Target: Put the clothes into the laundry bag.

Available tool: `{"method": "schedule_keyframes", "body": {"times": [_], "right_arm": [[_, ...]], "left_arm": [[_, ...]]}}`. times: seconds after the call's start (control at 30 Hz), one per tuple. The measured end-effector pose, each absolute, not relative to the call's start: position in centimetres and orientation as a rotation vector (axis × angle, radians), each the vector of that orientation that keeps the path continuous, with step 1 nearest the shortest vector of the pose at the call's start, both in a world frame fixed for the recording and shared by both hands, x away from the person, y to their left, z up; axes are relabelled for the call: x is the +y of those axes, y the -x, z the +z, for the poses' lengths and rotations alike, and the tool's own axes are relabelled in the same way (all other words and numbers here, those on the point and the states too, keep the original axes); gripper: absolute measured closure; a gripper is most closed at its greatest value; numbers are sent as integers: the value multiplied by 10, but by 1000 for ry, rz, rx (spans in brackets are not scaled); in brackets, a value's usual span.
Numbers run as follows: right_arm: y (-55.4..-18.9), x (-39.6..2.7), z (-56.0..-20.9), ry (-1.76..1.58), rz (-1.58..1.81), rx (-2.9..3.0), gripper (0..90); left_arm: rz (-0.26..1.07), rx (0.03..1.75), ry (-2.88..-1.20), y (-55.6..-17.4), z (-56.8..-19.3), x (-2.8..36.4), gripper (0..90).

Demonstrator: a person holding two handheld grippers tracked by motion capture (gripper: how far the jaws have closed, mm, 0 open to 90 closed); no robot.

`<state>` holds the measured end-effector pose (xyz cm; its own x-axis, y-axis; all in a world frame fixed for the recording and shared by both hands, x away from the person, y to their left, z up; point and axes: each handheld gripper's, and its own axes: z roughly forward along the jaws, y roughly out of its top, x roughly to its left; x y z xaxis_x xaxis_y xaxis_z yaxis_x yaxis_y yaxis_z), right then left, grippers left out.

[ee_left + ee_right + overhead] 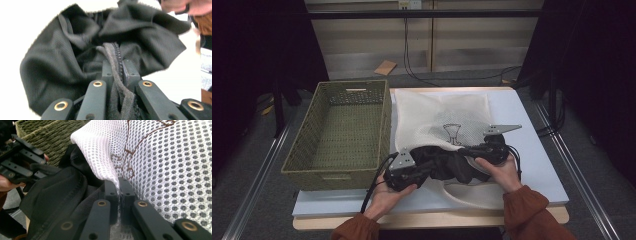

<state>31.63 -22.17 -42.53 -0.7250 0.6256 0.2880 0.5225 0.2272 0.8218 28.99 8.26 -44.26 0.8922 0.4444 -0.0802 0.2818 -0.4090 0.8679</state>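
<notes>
No readable text anywhere; the mesh bag (439, 117) bears only a brown embroidered figure.

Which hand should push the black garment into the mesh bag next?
Left. Its hand-held gripper is shut on the black garment, while the right pinches the mesh bag edge, probably holding it open.

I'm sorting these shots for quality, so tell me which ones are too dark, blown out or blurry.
High view: dim overall, corners near black, the black garment shows little detail against the white mesh bag. Left gripper view: background blown out to pure white, garment edges slightly soft, the fabric nearest the lens blurred. Right gripper view: evenly lit, mesh sharp, the woven basket and the near jaw links soft.
</notes>
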Motion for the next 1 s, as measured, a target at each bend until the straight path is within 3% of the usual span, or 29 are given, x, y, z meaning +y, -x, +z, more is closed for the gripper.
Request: {"method": "schedule_keyframes", "body": {"times": [0.77,1.0], "right_arm": [[-310,-218,-397,-1073,1614,2338,881],[-309,-219,-395,-1078,1611,2332,881]], "left_arm": [[139,483,-2035,-327,-441,8,839],[207,542,-2073,-341,-450,-10,842]]}}
